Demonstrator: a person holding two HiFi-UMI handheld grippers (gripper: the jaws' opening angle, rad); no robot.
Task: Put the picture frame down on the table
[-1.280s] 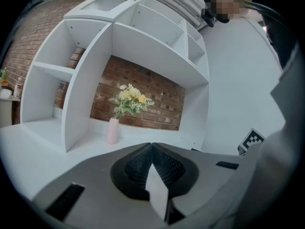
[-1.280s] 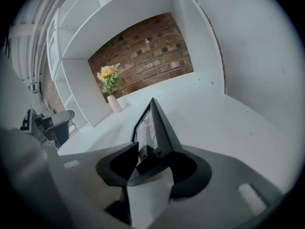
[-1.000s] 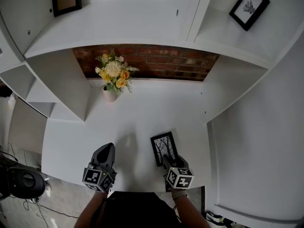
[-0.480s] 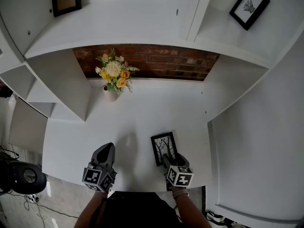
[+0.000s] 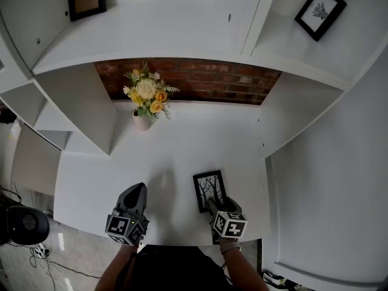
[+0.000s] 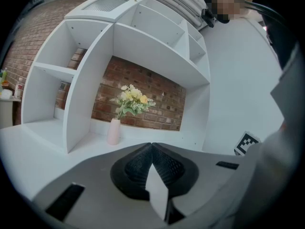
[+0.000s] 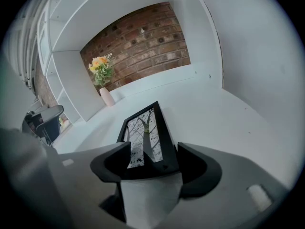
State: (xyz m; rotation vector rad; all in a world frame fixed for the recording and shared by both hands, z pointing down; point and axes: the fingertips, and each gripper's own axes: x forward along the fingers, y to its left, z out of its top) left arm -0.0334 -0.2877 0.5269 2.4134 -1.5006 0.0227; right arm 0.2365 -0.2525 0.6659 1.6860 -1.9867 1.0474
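Two jaws of the right gripper [image 7: 152,151] have just been opening, and they now stand wide apart. The near short end of the black-rimmed rectangular picture frame [image 7: 143,132] sits between them. A sliver of gap shows beside its right edge, so the pads do not seem to press on it any more. I judge this to be the release: the frame looks already set down, and what remains is to draw the gripper back clear of it without nudging it.

In the head view the picture frame [image 5: 210,190] lies face up on the white counter [image 5: 182,144], near the front edge and to the person's right. Its near end is at the right gripper [image 5: 213,204] and its long side runs away from the person. Whether that near end rests fully flat or is propped a little at the gripper, I cannot tell. The frame is slim and dark, with a pale print of bare black tree branches under what looks like glass.

The left gripper [image 5: 136,193] hovers over the counter well apart from the frame. Its own view shows its jaws together with nothing between them [image 6: 152,147]. A pink vase of yellow and white flowers [image 5: 145,99] stands far back by the red brick wall [image 5: 200,80].
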